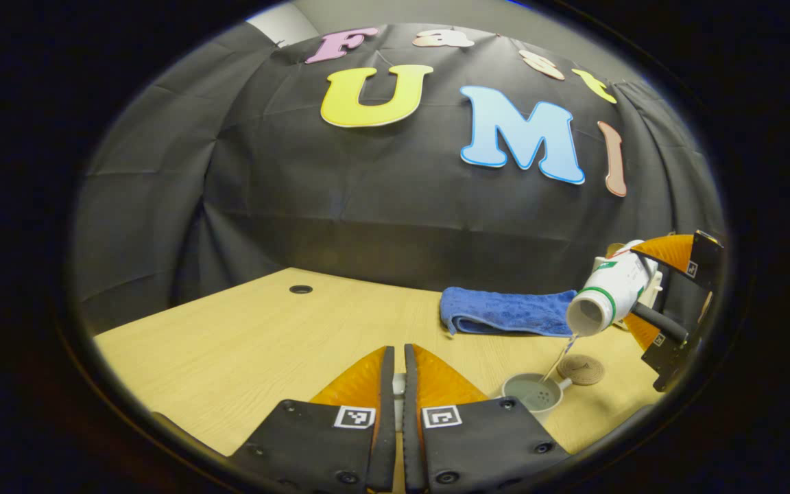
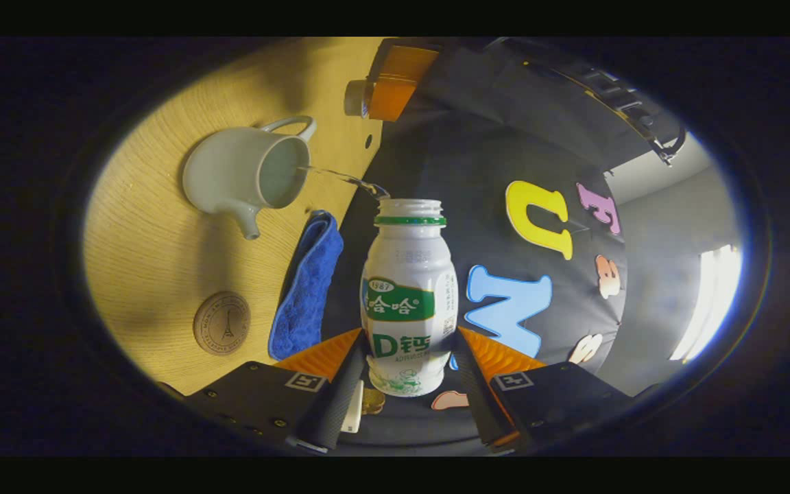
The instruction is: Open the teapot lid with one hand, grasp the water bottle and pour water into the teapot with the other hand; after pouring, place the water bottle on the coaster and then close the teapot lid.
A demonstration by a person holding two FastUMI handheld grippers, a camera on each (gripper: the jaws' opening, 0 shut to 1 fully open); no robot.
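Right now, in the left gripper view, your left gripper [image 1: 396, 384] has its fingers almost together, with something pale pinched low in the slit between them. That is probably the teapot lid, but too little shows to be sure. Off to the right, the right gripper [image 1: 649, 291] tips the water bottle [image 1: 607, 291] mouth-down over the open teapot [image 1: 535, 394], and a thin stream [image 1: 559, 357] falls into it. The cork coaster [image 1: 581, 369] lies just beyond the pot, near the folded blue towel [image 1: 505, 312].

In the right gripper view, both fingers press the bottle's [image 2: 410, 288] lower sides. Keep that tilt steady and the mouth aimed at the pot's [image 2: 247, 171] opening, since the stream [image 2: 340, 178] enters near the rim. You cannot read the water level in either vessel. The coaster [image 2: 222, 322] waits on the wooden table [image 2: 148, 254].
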